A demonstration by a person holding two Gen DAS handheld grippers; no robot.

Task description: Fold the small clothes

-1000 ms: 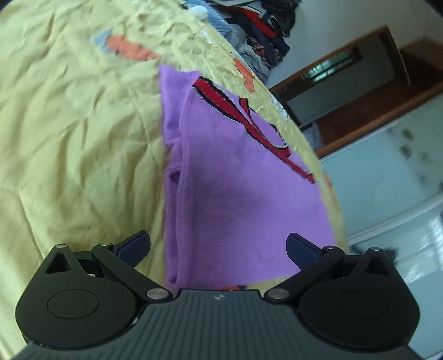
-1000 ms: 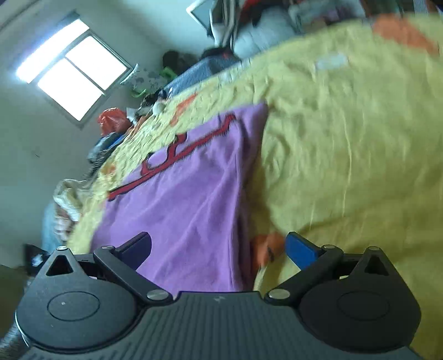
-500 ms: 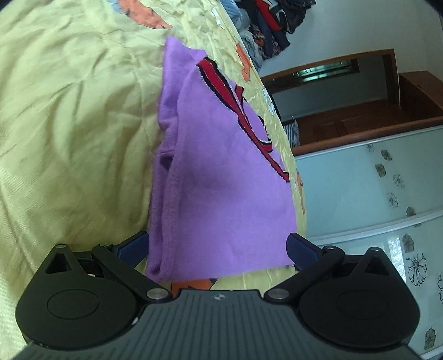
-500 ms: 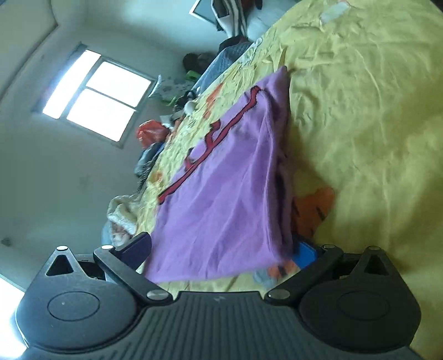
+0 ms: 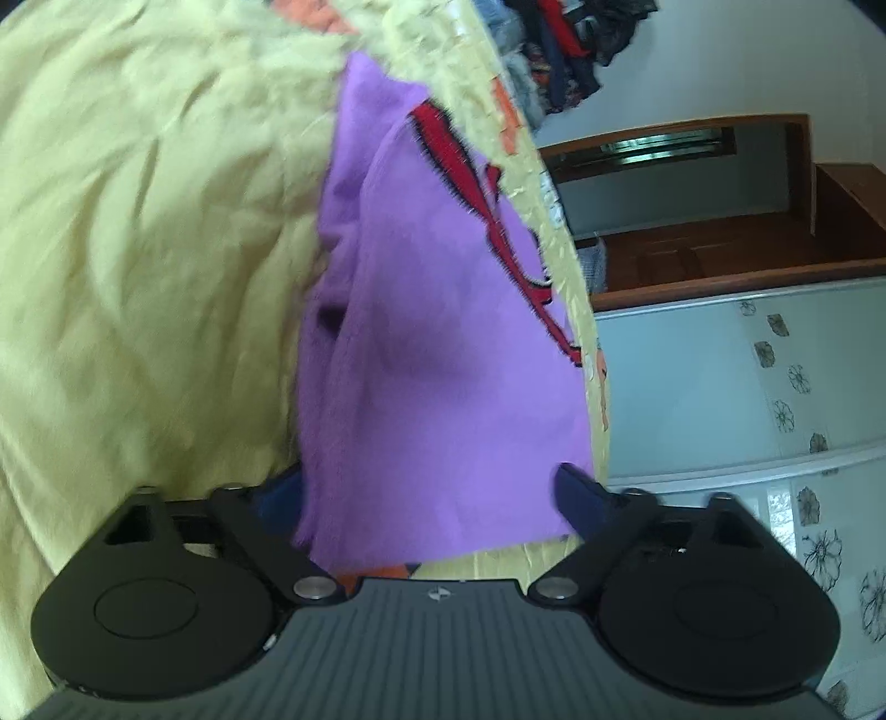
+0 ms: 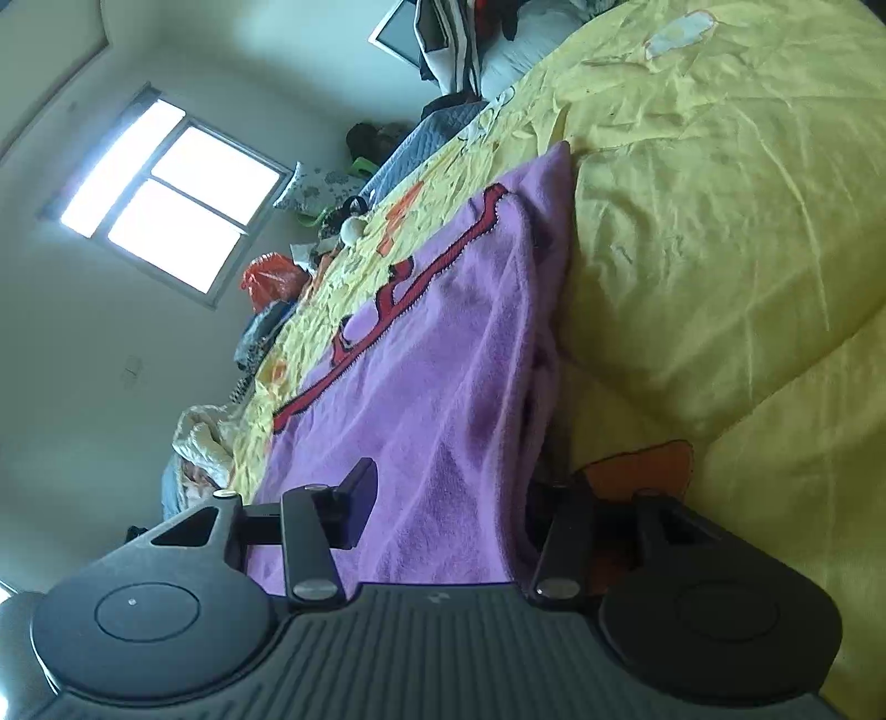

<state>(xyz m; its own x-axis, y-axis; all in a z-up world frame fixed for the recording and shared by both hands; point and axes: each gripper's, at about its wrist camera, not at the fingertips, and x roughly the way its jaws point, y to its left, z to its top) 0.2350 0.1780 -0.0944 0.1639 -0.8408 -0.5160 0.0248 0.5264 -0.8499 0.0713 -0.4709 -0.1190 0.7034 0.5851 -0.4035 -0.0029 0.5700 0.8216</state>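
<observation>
A purple garment [image 5: 443, 360] with red trim lies folded on a yellow bedspread [image 5: 138, 277]. In the left wrist view its near corner sits between the jaws of my left gripper [image 5: 429, 493], which are closing. The left finger is partly hidden behind the cloth's edge. In the right wrist view the same purple garment [image 6: 443, 360] runs away from me, and its other near corner is between the jaws of my right gripper [image 6: 454, 507]. Those jaws are closing too, one finger over the cloth and one at its folded edge. Neither pair visibly presses the cloth.
Piled clothes [image 5: 559, 50] lie at the bed's far end. A wooden doorway [image 5: 720, 238] and a floral glass panel [image 5: 786, 387] stand beyond the bed's edge. In the right wrist view I see a window [image 6: 166, 194], an orange bag [image 6: 274, 277] and an orange print [image 6: 637, 471].
Both grippers' jaws have narrowed around the garment's near edge. The right gripper has come lower and closer to the cloth. The left view has rolled a little.
</observation>
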